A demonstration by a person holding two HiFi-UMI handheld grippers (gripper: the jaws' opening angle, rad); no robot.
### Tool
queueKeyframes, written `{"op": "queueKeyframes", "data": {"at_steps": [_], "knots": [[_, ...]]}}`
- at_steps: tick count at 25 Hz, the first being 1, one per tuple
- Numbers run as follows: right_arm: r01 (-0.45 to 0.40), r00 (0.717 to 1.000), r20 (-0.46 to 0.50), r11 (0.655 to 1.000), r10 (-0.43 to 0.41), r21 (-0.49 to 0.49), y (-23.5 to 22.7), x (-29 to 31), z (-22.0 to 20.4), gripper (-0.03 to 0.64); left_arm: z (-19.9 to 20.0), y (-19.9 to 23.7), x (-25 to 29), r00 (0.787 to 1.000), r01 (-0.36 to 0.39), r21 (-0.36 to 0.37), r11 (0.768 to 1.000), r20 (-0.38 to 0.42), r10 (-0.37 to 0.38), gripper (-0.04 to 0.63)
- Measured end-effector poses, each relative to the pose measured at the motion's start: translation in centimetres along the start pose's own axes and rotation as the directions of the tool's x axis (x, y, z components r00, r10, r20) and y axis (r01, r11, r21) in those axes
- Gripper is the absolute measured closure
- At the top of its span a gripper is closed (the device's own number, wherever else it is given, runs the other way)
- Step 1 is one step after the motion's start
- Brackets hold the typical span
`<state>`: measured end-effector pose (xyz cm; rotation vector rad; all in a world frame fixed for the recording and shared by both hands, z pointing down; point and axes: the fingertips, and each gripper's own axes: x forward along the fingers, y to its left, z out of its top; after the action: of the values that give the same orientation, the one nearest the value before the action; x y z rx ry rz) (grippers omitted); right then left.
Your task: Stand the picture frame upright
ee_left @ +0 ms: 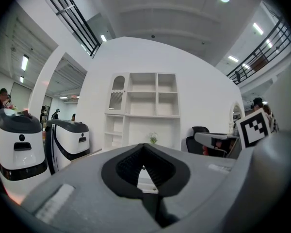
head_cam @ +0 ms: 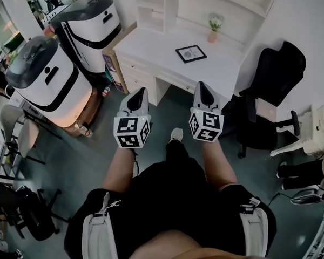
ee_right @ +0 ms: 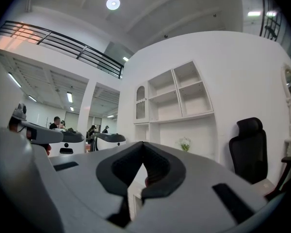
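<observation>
A black picture frame point(head_cam: 191, 53) lies flat on the white desk point(head_cam: 151, 47), near its middle. My left gripper point(head_cam: 139, 94) and right gripper point(head_cam: 203, 88) hang side by side over the floor in front of the desk, well short of the frame. Both are shut with nothing between their jaws. From the left gripper view the shut left gripper point(ee_left: 144, 155) points at the white shelf unit point(ee_left: 145, 110). In the right gripper view the shut right gripper point(ee_right: 143, 153) points at the same shelves point(ee_right: 177, 98). The frame itself is hidden behind the jaws in both gripper views.
A small potted plant point(head_cam: 214, 28) stands at the desk's back. A black office chair point(head_cam: 270, 85) is right of the desk. Two large white-and-black machines point(head_cam: 48, 80) stand at the left. The desk has drawers point(head_cam: 135, 74) on its left side.
</observation>
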<state>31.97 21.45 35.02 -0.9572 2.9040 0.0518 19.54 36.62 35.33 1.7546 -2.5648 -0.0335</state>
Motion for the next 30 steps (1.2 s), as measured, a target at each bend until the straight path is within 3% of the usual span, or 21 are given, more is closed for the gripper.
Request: {"op": "queueKeyframes", "data": {"at_steps": [10,15,25,30], "knots": [[-0.004,1.0,-0.028,1.0,0.005,0.027,-2.0,10.5,-3.0,0.614,-1.1,3.9,9.4,0.999,-0.016,0.002,1.0,-0.028,0.016,0.586],[0.003,0.999,-0.054,0.999,-0.001,0.035,-4.2,17.9,-4.6,0.614,-1.1,5.7,17.0,0.999,-0.013,0.033,0.999,-0.043,0.015,0.586],[0.032,0.995,-0.097,0.999,-0.032,0.002,-11.6,33.1,-5.4,0.614,0.5,7.4,35.2,0.997,0.044,-0.014,0.999,-0.059,-0.044,0.586],[0.058,0.991,-0.117,0.998,-0.059,-0.008,-14.5,37.4,-5.5,0.614,1.3,7.7,41.0,0.998,0.056,-0.044,0.997,-0.034,-0.058,0.586]]}}
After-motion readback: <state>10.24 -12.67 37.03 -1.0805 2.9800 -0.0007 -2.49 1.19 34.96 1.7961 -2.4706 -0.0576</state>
